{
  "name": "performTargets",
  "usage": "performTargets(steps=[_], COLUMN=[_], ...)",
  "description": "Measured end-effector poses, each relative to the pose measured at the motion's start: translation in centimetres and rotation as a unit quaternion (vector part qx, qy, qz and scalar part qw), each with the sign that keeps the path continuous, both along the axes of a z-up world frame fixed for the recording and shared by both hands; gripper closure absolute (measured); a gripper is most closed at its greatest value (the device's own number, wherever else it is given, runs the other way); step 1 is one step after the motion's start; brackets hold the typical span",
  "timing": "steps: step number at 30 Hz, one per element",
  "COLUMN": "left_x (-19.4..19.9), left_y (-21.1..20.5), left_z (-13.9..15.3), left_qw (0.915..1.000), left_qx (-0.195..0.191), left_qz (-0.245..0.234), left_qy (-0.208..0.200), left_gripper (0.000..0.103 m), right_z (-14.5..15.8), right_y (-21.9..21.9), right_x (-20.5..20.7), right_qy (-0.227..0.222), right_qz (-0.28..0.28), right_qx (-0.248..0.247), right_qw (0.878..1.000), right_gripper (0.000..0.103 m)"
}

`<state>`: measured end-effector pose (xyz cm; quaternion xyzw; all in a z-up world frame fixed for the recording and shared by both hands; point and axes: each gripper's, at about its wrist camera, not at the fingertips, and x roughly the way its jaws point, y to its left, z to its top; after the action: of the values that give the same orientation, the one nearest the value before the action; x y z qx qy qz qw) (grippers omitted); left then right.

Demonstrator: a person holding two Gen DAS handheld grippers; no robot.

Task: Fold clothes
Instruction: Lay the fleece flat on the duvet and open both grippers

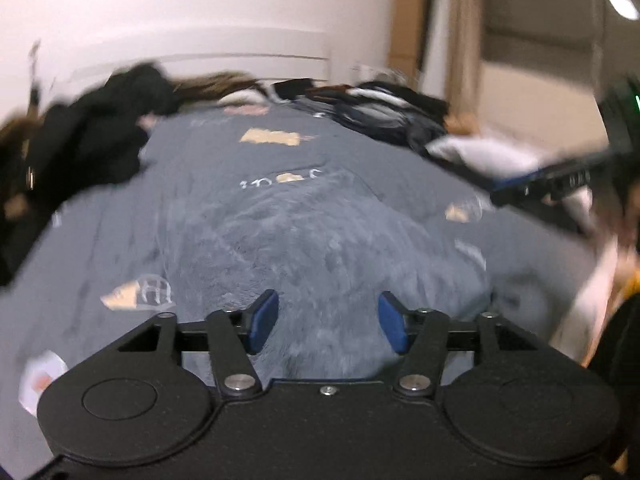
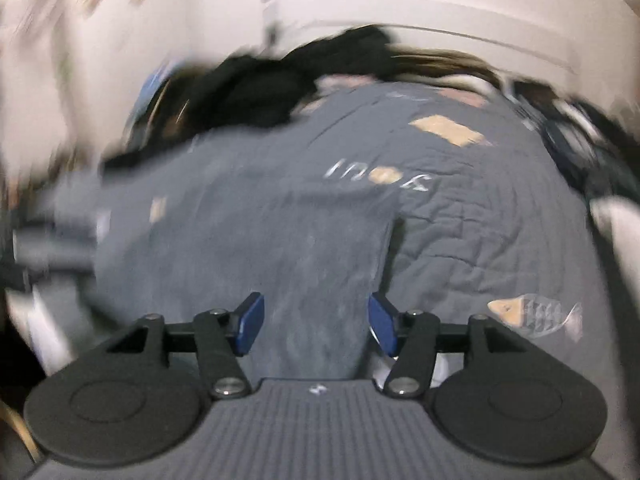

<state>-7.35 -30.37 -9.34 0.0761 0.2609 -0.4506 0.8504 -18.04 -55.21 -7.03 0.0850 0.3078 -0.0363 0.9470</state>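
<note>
Both grippers empty, fingers part-open, nothing between the pads: left gripper (image 1: 326,318) and right gripper (image 2: 316,322) hang above a grey fleecy garment (image 1: 320,248) spread on the bed (image 1: 132,216), over the grey quilt with fish prints. Right view shows the garment's straight edge (image 2: 394,264) running away from the right-hand pad, quilt beyond it. Frames are blurry, so seams and sleeves can't be read

Judgement: fold is between grasps, next pinch not yet made. To do it well:
- pick two matching points on the near hem or one side edge, one per gripper
- come down square to the cloth, pinch only the top layer, not the quilt
- lift both ends level, carry across together, lay flat, then release
- keep clear of the dark clothes pile (image 1: 96,128) at the left and the heap (image 1: 384,112) on the right
</note>
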Motion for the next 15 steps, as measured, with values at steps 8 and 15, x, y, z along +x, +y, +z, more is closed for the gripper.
performTargets(steps=[8,15], left_x=[1.7,0.6], left_y=[-1.8,-1.4], left_z=[-4.2,-4.6], left_qw=[0.995,0.9903], left_qx=[0.081,0.132], left_qz=[0.04,0.005], left_qy=[0.044,0.042], left_gripper=[0.073,0.074], right_z=[-6.6,-8.8], right_y=[1.9,3.0], right_x=[4.8,3.5], right_qy=[0.035,0.101], right_qz=[-0.018,0.009], right_qx=[0.063,0.017], right_qw=[0.997,0.995], right_gripper=[0.047,0.048])
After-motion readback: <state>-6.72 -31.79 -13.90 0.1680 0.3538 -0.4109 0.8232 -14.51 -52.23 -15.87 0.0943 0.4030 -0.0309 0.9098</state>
